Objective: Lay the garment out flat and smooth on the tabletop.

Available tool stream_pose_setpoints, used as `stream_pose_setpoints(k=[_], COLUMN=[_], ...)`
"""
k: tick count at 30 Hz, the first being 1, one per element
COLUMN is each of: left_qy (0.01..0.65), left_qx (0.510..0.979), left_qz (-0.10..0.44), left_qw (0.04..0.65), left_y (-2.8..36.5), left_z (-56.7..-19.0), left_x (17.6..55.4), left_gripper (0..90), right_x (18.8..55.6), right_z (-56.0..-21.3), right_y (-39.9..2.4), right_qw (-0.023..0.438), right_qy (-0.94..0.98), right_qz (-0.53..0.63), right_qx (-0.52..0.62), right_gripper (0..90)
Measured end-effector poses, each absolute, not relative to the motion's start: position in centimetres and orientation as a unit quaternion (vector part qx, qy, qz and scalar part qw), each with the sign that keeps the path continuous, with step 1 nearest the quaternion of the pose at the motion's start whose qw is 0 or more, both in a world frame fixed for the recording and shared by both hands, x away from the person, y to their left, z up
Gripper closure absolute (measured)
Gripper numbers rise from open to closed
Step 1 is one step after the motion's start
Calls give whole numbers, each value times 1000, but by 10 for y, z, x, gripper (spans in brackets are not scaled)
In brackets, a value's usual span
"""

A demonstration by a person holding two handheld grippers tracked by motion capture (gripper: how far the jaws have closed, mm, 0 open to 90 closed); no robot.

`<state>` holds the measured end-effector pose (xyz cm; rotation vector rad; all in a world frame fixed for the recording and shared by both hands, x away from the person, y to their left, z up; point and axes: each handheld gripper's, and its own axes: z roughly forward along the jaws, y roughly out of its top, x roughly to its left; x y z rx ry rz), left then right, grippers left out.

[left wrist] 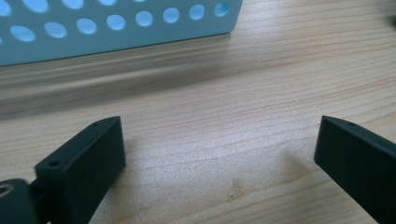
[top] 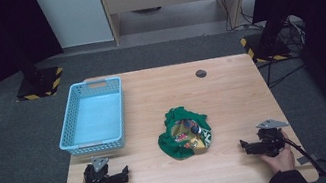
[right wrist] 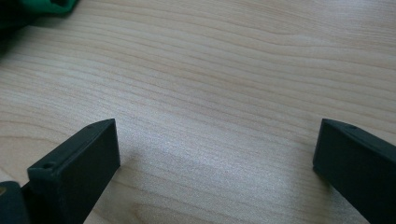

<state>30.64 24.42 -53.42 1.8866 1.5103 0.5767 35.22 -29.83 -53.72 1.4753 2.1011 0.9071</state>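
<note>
Resting at the near edge of the table [top: 231, 84], both grippers were at a start position, and no object had yet been taken up. The left gripper [top: 125, 171] lay at the near left corner, just in front of the blue basket [top: 91, 115]; the left gripper view showed its jaws spread wide over bare wood, with nothing between them and the perforated basket wall [left wrist: 116, 28] close ahead. The right gripper [top: 242, 146] lay at the near right corner, jaws likewise fully apart and empty, pointed toward the table's centre.

The green cloth bundle [top: 183, 132] sat mid-table, between the two grippers and apart from both, with small multicoloured items [top: 189, 132] heaped in its open middle; what they were could not be told. Its green edge [right wrist: 51, 5] appeared at the top left corner of the right gripper view.

Judged from this layout, the work stood at its opening step: an approach to the bundle. The next move would call for an advance of one or both grippers across clear wood to the cloth rim.

Nothing obstructed either path. The basket stood empty to the left of the bundle, well apart from it. A dark round cable port [top: 201, 73] lay at the far side, out of the way.
</note>
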Motion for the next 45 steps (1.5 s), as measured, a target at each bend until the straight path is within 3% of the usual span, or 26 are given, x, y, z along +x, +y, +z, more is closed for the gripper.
stream_pose_setpoints(k=[5,9,26,45], left_qy=[576,578,545,501], left_qx=[716,712,713,732], left_qz=[219,216,239,201], left_qw=[327,335,370,415], left_y=[242,240,220,153], left_z=[-534,-531,-510,-503], left_x=[303,297,280,287], left_gripper=[22,86,95,138], right_x=[352,353,353,354], right_z=[-537,-538,-538,-538], right_y=[-298,-297,-296,-296], right_qw=[210,213,215,214], right_qy=[756,759,760,760], right_qz=[323,319,317,317], right_qx=[529,526,525,525], right_gripper=[6,6,6,6])
